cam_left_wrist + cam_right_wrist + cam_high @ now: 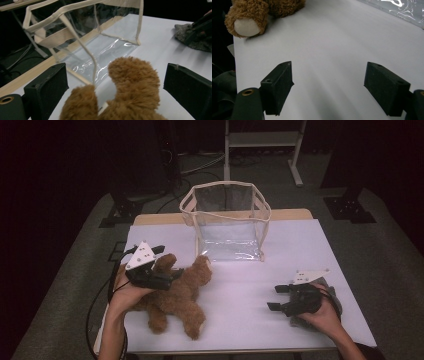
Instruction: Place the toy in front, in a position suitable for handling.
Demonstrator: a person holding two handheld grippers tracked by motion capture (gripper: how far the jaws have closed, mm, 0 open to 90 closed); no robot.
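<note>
high view is showing a fluffy brown teddy bear [177, 295] lying sprawled on the left part of the white-covered bench [295, 245], its head pointing toward the far side. left claw [167, 270] is hovering just over the bear's upper body, and in the left gripper view its jaws are standing wide apart with one furry brown limb [135, 80] rising between them, touching neither jaw. just beyond the bear, a clear plastic bag with cream fabric trim [227, 220] is standing upright and open-topped near the bench's far edge. right claw [280, 297] is resting well apart on the right, jaws spread wide over bare bench, and the hand holding it is lying over a grey fuzzy lump [332, 292].
</note>
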